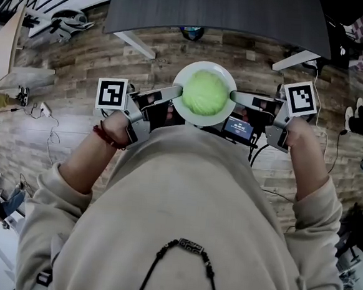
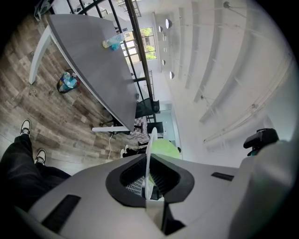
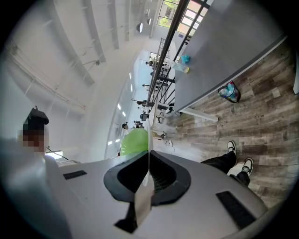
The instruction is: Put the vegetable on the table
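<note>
The vegetable, a green cabbage, sits on a white plate held in the air over the wooden floor, short of the grey bench. The left claw and right claw each pinch narrow on opposite sides of the plate's rim. The lifting looks done; reaching the bench and setting down are left

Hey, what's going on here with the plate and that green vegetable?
A person holds up a white plate with a green cabbage on it. The left hand-held gripper and the right hand-held gripper are shut on opposite rims of the plate. It hangs over the wooden floor, in front of the grey table, not yet set down.
</note>
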The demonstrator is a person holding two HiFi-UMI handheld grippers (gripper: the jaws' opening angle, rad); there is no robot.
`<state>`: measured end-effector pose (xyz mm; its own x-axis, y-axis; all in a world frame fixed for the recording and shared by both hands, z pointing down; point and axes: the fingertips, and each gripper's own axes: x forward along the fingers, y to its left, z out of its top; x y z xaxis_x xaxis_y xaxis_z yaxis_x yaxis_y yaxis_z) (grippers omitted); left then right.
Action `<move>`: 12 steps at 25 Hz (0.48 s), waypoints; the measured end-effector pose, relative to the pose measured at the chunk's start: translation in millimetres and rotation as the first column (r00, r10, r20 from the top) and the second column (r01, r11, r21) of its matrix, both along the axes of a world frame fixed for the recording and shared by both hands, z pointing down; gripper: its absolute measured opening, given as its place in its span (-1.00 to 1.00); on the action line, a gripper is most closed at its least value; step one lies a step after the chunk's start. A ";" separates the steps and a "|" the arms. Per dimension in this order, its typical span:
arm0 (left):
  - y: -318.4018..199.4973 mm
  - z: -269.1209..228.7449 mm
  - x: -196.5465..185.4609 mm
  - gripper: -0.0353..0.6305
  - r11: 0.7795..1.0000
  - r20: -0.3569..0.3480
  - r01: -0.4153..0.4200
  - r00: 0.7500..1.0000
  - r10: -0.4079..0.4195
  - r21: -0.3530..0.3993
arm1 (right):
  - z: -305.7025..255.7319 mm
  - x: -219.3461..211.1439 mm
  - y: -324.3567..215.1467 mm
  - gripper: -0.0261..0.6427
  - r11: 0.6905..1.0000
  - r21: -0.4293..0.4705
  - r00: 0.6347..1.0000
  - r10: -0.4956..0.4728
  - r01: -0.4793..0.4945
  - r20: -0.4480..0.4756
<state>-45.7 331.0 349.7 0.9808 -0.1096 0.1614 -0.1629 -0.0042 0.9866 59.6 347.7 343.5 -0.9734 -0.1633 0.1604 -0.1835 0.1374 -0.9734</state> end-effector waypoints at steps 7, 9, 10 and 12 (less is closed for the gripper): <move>-26.6 -5.6 -0.4 -0.83 0.998 -0.002 -0.046 0.999 0.046 0.036 | -9.3 0.2 -21.5 -0.85 0.998 0.036 0.999 0.044 -0.043 -0.024; -35.2 -8.5 -1.0 -0.83 0.996 0.001 -0.067 0.998 0.067 0.059 | -10.6 0.6 -26.4 -0.85 0.997 0.039 0.998 0.061 -0.060 -0.026; -42.9 -9.5 -0.2 -0.83 0.995 -0.001 -0.074 0.997 0.074 0.061 | -11.1 1.5 -34.0 -0.85 0.997 0.043 0.997 0.069 -0.068 -0.028; -58.1 -11.9 1.3 -0.83 0.995 -0.011 -0.085 0.996 0.086 0.050 | -13.3 1.0 -50.8 -0.85 0.996 0.048 0.996 0.081 -0.079 -0.025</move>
